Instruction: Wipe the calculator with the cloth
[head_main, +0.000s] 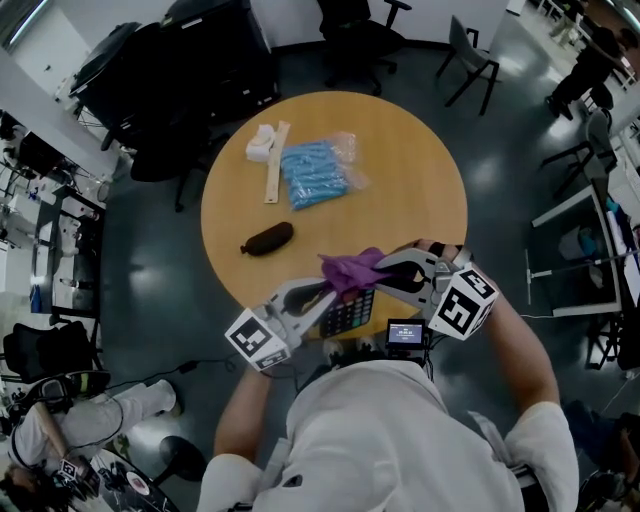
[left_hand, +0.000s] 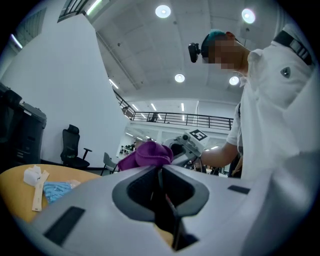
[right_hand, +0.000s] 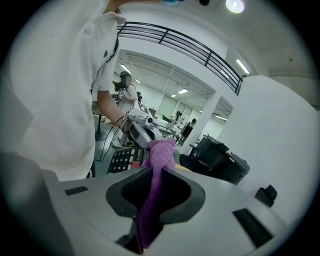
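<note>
In the head view the black calculator is held up over the near edge of the round wooden table. My left gripper is shut on the calculator's left side. A purple cloth lies bunched against the calculator's top, with my right gripper shut on it. The left gripper view shows the left gripper clamping a thin dark edge of the calculator, the cloth just beyond. In the right gripper view the cloth runs through the right gripper, and the calculator's keys show behind.
Farther back on the table lie a dark pouch, a blue packet in clear plastic, a wooden ruler and a white wad. A small screen device sits by my chest. Black office chairs stand beyond.
</note>
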